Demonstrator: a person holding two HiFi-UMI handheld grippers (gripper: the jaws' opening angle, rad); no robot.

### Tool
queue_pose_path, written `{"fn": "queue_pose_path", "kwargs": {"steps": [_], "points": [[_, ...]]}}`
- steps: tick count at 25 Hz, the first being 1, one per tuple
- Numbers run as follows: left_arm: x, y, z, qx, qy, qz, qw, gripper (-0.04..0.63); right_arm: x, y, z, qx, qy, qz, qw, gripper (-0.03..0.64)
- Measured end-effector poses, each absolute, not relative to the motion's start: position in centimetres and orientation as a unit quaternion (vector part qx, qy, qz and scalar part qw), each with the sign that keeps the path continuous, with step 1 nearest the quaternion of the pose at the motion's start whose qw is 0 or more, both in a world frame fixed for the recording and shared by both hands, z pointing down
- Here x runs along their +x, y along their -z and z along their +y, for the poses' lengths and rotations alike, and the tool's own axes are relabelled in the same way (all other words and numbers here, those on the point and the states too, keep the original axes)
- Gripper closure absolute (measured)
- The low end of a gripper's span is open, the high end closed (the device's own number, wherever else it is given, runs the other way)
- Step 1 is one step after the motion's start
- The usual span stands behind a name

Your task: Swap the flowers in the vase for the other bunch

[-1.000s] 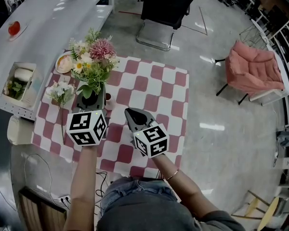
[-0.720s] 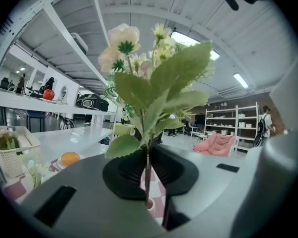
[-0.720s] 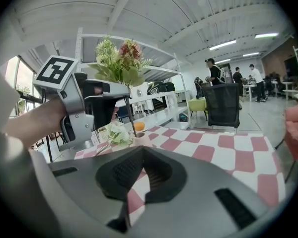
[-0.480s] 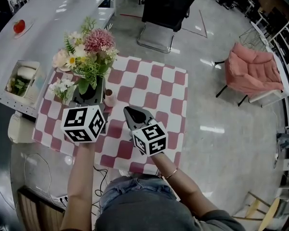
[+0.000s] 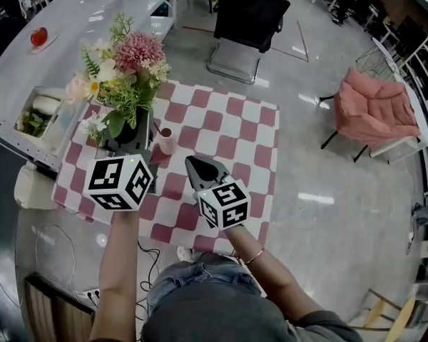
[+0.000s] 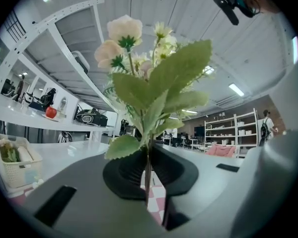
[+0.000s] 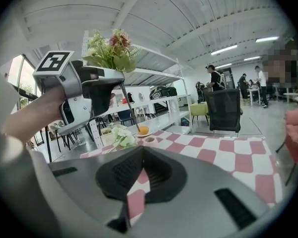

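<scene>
My left gripper [image 5: 132, 138] is shut on the stems of a mixed bunch [image 5: 125, 66] of pink, white and yellow flowers with green leaves, held up above the checked table. In the left gripper view the thin stems [image 6: 148, 175] are pinched between the pads and the blooms [image 6: 139, 68] rise above. A small pink vase [image 5: 165, 140] stands on the cloth just right of that gripper, with no flowers in it. The other bunch [image 5: 94, 124], white, lies on the cloth at the left, partly hidden. My right gripper [image 5: 203, 171] is shut with nothing in it, near the vase.
A red-and-white checked cloth [image 5: 228, 134] covers the table. Left of it a white counter holds a basket [image 5: 37, 116] and a red fruit [image 5: 38, 36]. A black office chair [image 5: 246, 13] stands beyond the table, with a pink armchair [image 5: 374, 105] to the right.
My left gripper has risen with the mixed bunch and the flowers now stand higher over the table's far left. The vase shows clear of them. The right gripper has hardly shifted.
</scene>
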State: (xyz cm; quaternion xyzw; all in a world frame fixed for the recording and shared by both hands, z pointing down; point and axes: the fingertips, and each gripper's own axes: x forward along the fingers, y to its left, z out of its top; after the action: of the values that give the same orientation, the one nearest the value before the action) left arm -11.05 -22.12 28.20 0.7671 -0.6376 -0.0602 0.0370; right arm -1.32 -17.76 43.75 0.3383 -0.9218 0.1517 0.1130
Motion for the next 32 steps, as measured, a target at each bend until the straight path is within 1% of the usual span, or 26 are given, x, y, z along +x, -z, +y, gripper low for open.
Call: {"fn": "queue_pose_path", "kwargs": {"steps": [10,22,32], "points": [[-15.0,-30.5,-16.7,0.741,0.024,-0.669,0.062,0.554,-5.3,-43.7,-14.3,0.291,-0.146,-0.938,0.12,0.606],[-21.0,-37.7,-10.8,0.689,-0.019,-0.711,0.139,0.554,-11.7,-45.4,-10.6,0.233,-0.147,-0.951,0.143,0.606],[-21.4,-44.8,-10.2,0.677,-0.075,-0.701,0.212,0.554,-13.2,-47.5,-10.4,0.229,-0.156,-0.947,0.162,0.606]]}}
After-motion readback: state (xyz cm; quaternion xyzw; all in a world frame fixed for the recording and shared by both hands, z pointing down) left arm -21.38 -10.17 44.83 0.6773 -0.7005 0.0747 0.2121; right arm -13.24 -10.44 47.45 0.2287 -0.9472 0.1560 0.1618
